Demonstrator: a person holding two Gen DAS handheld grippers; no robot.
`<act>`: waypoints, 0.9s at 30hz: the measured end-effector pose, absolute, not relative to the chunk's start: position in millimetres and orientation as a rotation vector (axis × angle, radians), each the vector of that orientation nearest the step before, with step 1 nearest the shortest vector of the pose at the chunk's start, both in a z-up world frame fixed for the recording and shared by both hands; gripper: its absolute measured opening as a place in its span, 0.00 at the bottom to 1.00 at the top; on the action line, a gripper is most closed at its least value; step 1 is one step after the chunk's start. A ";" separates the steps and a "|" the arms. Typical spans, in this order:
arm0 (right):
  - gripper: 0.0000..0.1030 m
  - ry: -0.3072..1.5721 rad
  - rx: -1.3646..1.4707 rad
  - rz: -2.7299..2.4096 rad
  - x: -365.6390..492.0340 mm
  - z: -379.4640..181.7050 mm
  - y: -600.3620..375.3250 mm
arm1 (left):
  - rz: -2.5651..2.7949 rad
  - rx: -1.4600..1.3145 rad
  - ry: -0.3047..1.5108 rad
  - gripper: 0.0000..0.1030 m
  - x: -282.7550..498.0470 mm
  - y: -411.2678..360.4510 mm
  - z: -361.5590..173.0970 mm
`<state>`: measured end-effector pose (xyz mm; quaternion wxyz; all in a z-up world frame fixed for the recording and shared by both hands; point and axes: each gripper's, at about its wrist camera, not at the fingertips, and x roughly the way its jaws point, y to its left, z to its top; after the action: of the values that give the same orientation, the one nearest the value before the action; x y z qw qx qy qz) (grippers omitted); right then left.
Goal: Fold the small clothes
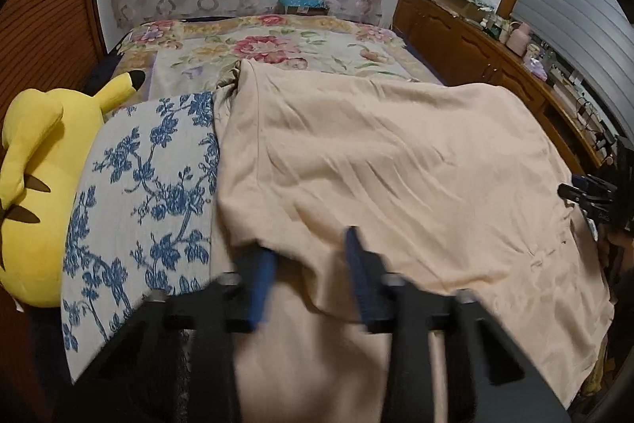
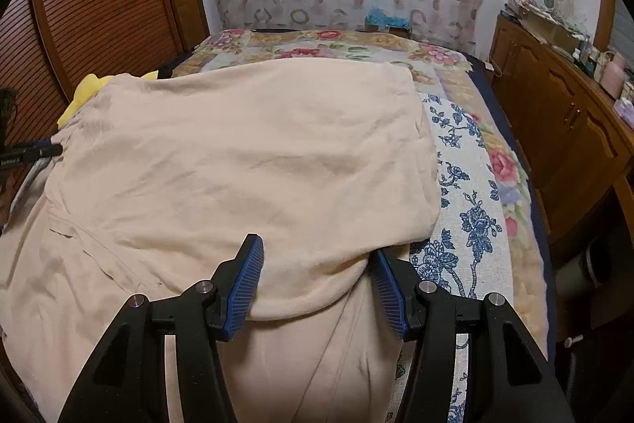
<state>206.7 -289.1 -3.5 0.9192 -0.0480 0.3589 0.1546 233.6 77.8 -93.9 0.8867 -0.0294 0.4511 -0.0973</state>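
A beige garment is found spread over a blue-flowered cloth on the bed, its near edge doubled back over itself. The left gripper is seen with its fingers parted, the folded near edge lying between them; no grip on the fabric is shown, and the view is blurred. The right gripper is likewise held wide apart astride the folded edge, with cloth between the blue pads but not pinched. A yellow plush toy is noted beside the cloth. A wooden cabinet is noted along the right side.
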 end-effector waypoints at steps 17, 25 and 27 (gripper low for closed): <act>0.03 0.568 -0.101 0.388 160.2 58.8 -293.8 | -0.202 -0.077 0.708 0.02 175.5 89.4 -21.0; 0.03 0.518 -0.100 0.404 94.6 62.2 -322.3 | -0.236 -0.076 0.629 0.02 110.6 86.9 -3.3; 0.03 0.513 -0.101 0.409 77.9 59.1 -328.2 | -0.240 -0.077 0.622 0.02 94.5 85.5 -4.0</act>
<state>77.9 -328.2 59.1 0.9454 -0.0495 0.2519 0.2007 94.5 85.5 -4.0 0.9442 -0.0377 0.3053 -0.1178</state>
